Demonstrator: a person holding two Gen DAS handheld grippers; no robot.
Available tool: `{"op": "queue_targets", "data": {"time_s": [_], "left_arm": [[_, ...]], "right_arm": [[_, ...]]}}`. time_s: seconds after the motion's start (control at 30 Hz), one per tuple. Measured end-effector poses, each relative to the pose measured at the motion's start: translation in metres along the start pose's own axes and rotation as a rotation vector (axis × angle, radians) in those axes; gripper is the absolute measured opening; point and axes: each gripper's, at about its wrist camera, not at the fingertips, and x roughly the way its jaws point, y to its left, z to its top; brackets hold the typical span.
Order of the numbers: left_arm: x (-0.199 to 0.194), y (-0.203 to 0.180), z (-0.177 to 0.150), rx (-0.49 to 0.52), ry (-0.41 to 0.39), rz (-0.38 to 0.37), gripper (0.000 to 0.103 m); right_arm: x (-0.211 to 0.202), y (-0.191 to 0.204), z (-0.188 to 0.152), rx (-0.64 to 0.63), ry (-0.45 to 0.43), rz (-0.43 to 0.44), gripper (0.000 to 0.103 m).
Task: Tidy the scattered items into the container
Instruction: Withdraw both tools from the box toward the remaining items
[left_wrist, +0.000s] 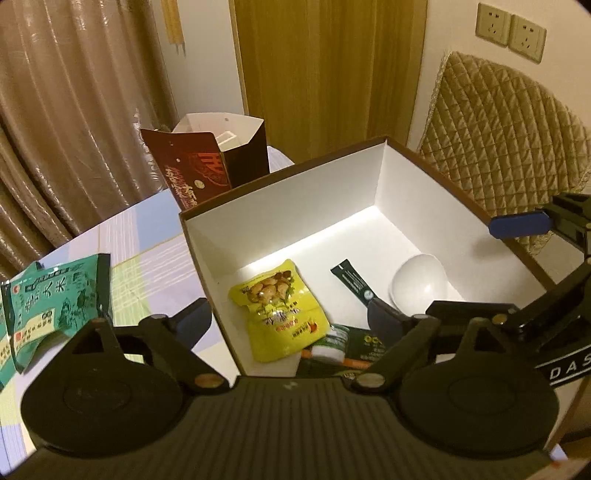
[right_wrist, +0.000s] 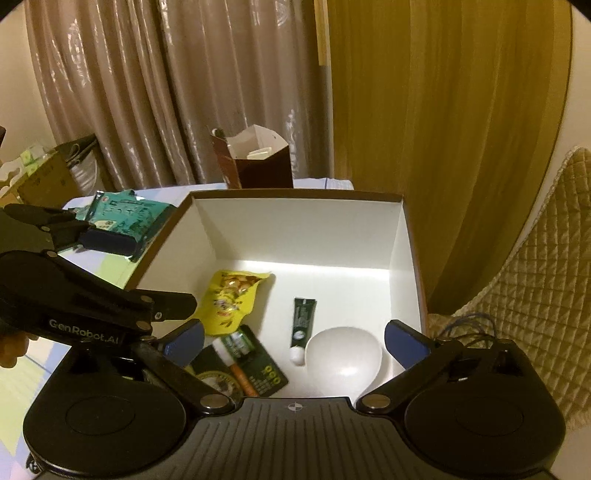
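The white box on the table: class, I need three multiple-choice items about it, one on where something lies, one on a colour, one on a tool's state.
1. Where does the green packet lie?
A. inside the white box
B. on the table left of the box
C. in the paper bag

2. What colour is the snack pouch in the white box?
A. yellow
B. red
C. blue

3. How is the right tool?
A. shut on the tube
B. shut, empty
C. open, empty

Answers: 1 B, it rests on the table outside the box wall. 2 A, its wrapper is yellow. 3 C, its jaws stand apart with nothing between.
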Motion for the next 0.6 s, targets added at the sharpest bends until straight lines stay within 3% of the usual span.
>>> {"op": "queue_targets", "data": {"time_s": [0.6], "left_arm": [[-0.108, -0.003, -0.065, -0.098, -0.011, 0.024, 0.094]], "right_arm": [[-0.078, 0.059, -0.047, -0.001, -0.041, -0.017, 0.101]]}}
